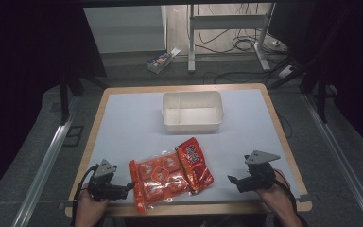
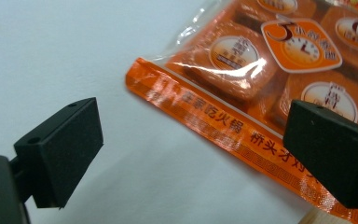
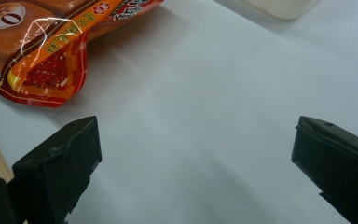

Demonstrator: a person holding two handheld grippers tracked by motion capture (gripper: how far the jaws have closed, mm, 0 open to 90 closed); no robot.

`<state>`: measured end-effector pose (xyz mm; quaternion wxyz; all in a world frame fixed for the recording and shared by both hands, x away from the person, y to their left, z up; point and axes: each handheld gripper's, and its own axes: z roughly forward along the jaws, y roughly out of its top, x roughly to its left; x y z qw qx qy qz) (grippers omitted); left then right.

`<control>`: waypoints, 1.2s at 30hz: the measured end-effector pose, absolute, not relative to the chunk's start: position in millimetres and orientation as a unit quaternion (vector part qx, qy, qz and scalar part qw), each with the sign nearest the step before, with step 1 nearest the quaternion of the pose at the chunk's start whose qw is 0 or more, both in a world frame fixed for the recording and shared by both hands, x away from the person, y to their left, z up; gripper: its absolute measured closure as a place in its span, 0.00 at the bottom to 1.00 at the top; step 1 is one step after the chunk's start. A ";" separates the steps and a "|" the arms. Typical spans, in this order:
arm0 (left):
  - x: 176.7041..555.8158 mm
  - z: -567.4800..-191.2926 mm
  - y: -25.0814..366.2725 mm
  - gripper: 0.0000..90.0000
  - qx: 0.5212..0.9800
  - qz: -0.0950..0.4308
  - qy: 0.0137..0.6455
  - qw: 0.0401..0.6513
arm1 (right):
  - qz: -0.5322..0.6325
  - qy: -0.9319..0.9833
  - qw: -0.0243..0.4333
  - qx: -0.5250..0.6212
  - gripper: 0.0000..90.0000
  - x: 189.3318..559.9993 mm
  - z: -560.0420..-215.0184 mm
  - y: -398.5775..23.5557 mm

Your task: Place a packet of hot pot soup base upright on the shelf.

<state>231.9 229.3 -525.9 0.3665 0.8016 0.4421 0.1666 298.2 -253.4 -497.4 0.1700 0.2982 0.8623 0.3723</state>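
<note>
Nearest you, the left gripper (image 1: 131,187) stands with jaws wide, straddling the sealed lower edge of the glossy orange plastic multipack of wrapped cakes (image 1: 163,179); nothing is pinched yet. Your right gripper (image 1: 232,180) also stands open and empty, well apart on bare tabletop. The pack lies flat near the front edge of the pale blue table (image 1: 127,123). Expect it light, limp and slippery, its contents crushable: take the flat seam strip (image 2: 205,119), not the cakes. Open surface lies between the pack and the white divided plastic bin (image 1: 192,111) beyond.
</note>
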 end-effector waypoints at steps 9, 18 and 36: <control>232.8 -526.4 232.0 0.05 0.798 0.147 0.446 0.377 | 0.365 0.867 0.169 0.293 0.01 300.6 -501.2 -253.0; 232.0 -525.3 228.5 0.06 0.802 0.150 0.441 0.374 | 0.365 0.868 0.161 0.297 0.01 302.4 -503.3 -253.1; 229.2 -523.1 229.0 0.14 0.802 0.162 0.434 0.376 | 0.366 0.868 0.154 0.297 0.02 302.9 -503.2 -243.2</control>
